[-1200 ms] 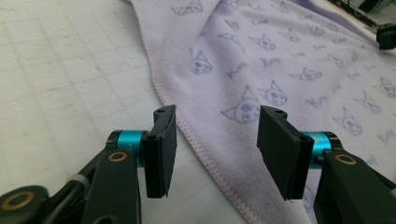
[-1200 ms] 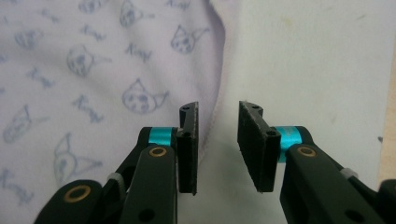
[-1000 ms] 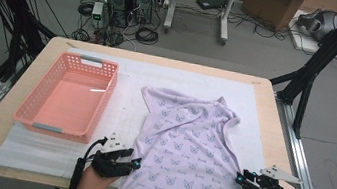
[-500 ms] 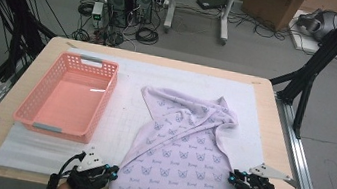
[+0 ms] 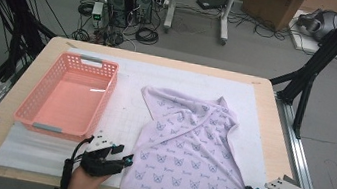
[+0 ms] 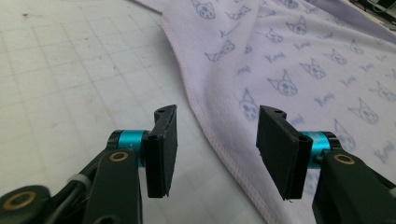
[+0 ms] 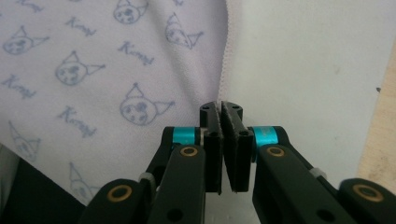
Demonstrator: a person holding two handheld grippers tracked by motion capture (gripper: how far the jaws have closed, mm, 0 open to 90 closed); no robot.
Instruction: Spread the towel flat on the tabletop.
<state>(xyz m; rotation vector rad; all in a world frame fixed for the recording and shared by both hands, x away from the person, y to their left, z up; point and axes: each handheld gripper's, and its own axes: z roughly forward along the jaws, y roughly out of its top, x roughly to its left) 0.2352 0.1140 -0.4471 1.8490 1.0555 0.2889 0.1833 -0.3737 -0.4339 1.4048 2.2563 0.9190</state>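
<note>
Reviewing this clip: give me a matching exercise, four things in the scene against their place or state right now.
Things:
1. pink basket
2. lilac cloth
3. left claw
4. right claw

Places or states:
A. jaws almost together, beside the cloth's hem
B. spread on the white mat, printed with small cat faces
C. jaws apart, nothing between the pads, the cloth's edge below
D. empty, on the left of the table

Pairs: 1-D, 2-B, 3-C, 4-A
</note>
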